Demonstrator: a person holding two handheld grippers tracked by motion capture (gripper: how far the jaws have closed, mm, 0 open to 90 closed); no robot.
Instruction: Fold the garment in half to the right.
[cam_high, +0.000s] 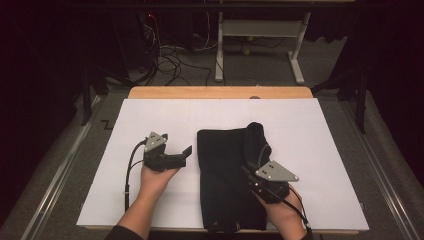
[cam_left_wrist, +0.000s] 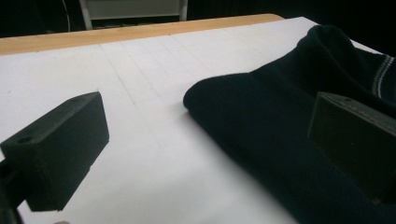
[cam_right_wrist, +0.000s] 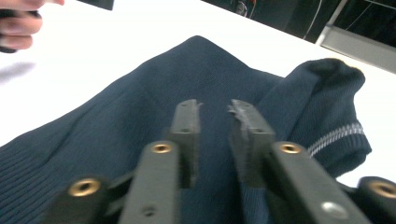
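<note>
White tabletop, dark sweater between wide-open left hand-held gripper and narrowly-gapped, empty right hand-held gripper.

A lab or test room, shown by a white-covered wooden table, tangled cables left on grey carpet, a metal bench frame, dark surroundings.

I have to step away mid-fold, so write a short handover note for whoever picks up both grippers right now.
Left gripper: open, holding nothing, over the white board just left of the dark sweater.
Right gripper: jaws close together with a narrow gap, above the sweater; whether they pinch the fabric is unclear.
Sweater: lies mid-board, folded narrow, with a striped cuff bunched up at its far right.
Done: sides appear folded in.
Left: likely flatten that cuff part and finish folding.
</note>
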